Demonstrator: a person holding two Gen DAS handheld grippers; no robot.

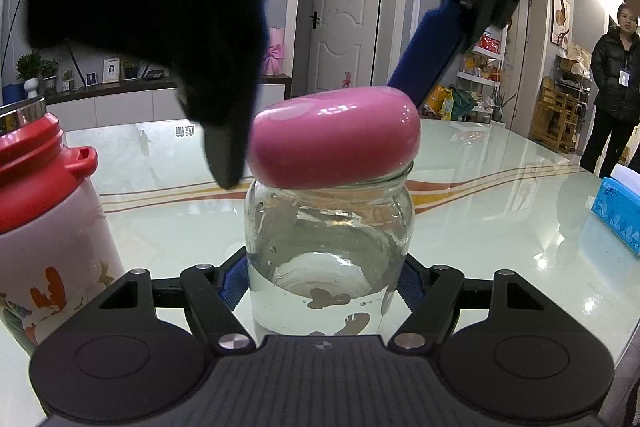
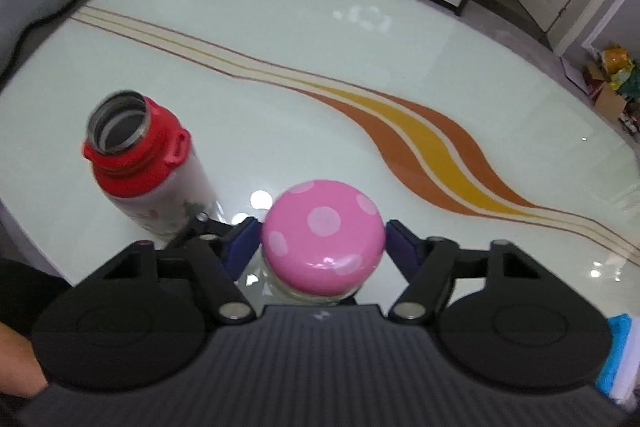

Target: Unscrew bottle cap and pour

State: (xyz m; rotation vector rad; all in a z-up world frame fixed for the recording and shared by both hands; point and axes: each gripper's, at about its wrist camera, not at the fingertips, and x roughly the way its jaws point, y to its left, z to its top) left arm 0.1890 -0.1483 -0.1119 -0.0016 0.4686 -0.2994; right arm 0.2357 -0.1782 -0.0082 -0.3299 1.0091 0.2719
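at the centre of the left wrist frame, the left gripper (image 1: 326, 277) clamps the glass bottle (image 1: 328, 247) upright; the right gripper (image 2: 322, 241) straddles the tilted pink cap (image 2: 323, 237), seemingly unclenched; it should grip squarely, then lift straight.

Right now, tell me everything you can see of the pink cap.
The pink cap is a glossy, mushroom-shaped dome with paler pink dots. It sits tilted on the mouth of the clear glass jar, not level. The right tongs straddle it from above, fingers just off its sides; the left tongs clamp the jar below.
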